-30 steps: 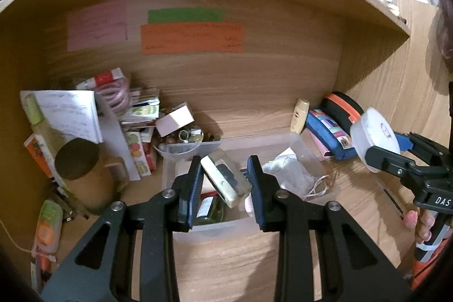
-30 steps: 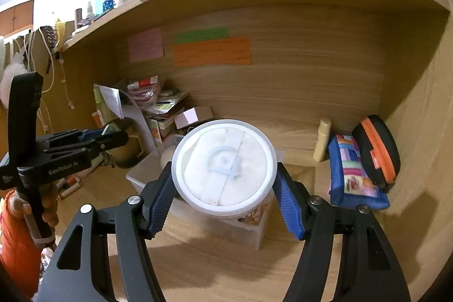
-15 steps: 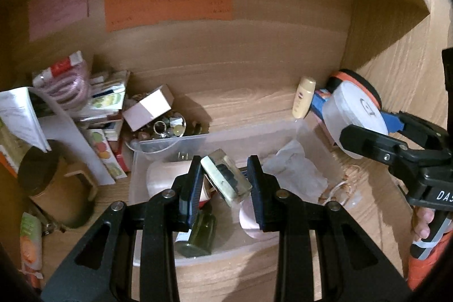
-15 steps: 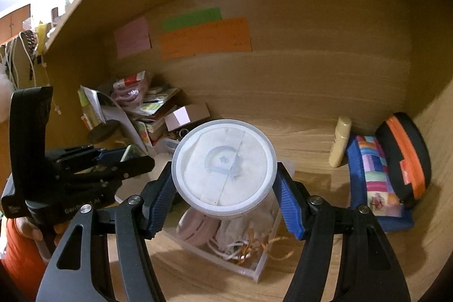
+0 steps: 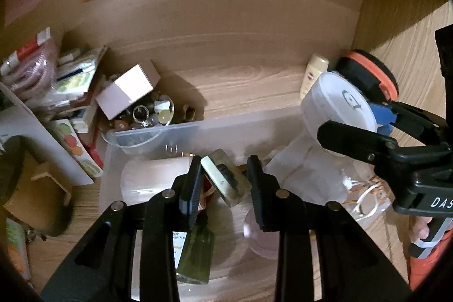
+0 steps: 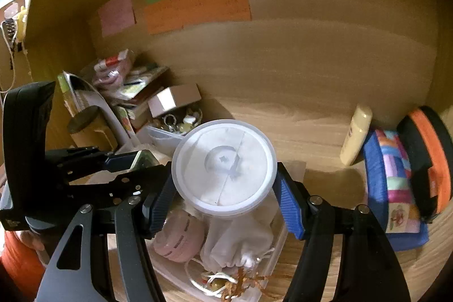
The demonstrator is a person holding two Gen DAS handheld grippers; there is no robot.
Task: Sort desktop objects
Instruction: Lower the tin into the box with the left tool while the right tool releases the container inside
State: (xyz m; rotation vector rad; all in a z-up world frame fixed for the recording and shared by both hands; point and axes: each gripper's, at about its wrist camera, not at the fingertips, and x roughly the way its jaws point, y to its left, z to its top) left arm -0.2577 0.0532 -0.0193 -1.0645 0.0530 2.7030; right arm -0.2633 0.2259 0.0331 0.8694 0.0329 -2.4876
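My left gripper [image 5: 225,183] is shut on a small square glass bottle [image 5: 226,179] with a dark cap and holds it tilted over the clear plastic bin [image 5: 198,129]. In the bin lie a white roll [image 5: 153,180], a green bottle [image 5: 195,256], a pink round case [image 6: 178,234] and a white drawstring pouch [image 6: 237,242]. My right gripper [image 6: 225,188] is shut on a round white-lidded tub [image 6: 223,167], held over the bin's right half. The tub [image 5: 337,115] and the right gripper [image 5: 376,132] also show at the right of the left wrist view.
A pink box [image 5: 127,89], a bowl of trinkets [image 5: 153,118] and stacked packets [image 5: 73,75] crowd the back left. A brown mug [image 5: 31,188] stands at the left. A cream tube [image 6: 355,135], a patchwork pouch [image 6: 393,183] and a black-orange case [image 6: 430,157] line the right wall.
Both grippers have moved forward and down under the shelf, so the bin now lies right beneath them. Each still holds its object.
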